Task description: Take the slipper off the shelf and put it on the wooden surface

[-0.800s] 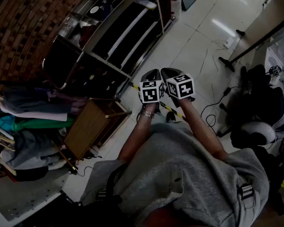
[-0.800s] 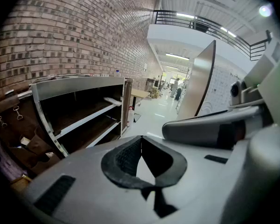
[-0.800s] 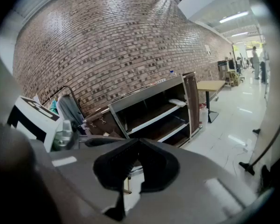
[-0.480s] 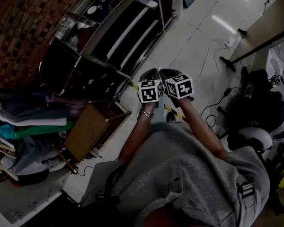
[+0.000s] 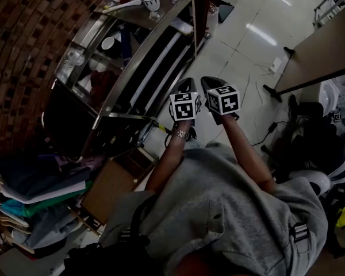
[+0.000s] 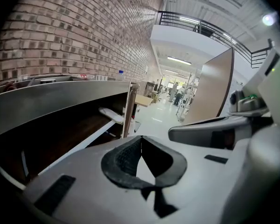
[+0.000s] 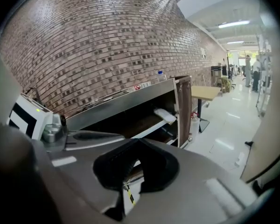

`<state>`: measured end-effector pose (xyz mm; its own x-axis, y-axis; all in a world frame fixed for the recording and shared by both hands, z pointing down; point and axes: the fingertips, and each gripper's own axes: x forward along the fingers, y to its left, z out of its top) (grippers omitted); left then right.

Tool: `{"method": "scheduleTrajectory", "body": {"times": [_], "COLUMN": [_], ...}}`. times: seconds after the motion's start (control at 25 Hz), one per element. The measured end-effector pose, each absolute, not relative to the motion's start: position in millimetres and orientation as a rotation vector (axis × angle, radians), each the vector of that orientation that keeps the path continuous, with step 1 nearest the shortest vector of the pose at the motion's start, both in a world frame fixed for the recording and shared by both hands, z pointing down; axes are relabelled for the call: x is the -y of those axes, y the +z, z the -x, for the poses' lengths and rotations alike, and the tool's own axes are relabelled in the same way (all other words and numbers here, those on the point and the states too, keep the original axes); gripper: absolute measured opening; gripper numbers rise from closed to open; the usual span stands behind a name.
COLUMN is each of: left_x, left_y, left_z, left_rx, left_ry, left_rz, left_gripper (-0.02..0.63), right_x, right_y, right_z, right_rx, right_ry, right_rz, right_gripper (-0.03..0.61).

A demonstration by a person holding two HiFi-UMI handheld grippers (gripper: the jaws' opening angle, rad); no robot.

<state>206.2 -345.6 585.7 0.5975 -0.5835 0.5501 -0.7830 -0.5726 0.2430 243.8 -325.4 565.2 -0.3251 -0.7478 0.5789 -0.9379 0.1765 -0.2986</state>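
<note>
Both grippers have lifted nearer the shelf (image 5: 139, 56) since the earlier frame, and its cluttered top has come into sight. The left gripper (image 6: 141, 143) and right gripper (image 7: 137, 147) hang side by side off the shelf's front edge, each with jaws closed tip to tip on nothing. The slipper (image 7: 164, 115) lies pale inside the shelf, at its far end beside the upright post (image 7: 183, 111). One gripper should probably open before entering the shelf, then close across the slipper's edge.
</note>
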Motion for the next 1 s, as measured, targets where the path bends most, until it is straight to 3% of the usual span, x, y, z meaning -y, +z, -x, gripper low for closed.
{"method": "scheduleTrajectory", "body": {"times": [0.56,1.0], "left_x": [489,550], "left_y": [603,616], "left_z": [-273,-294], "left_rx": [1.142,1.149], "left_ry": [0.643,0.625], "left_rz": [-2.299,-2.258], "left_gripper": [0.005,0.005], "right_x": [480,546], "right_y": [592,622], "right_z": [-350,-364], "right_rx": [2.113,2.09], "right_ry": [0.963,0.973], "right_rz": [-1.606,-1.566], "right_gripper": [0.0,0.006]}}
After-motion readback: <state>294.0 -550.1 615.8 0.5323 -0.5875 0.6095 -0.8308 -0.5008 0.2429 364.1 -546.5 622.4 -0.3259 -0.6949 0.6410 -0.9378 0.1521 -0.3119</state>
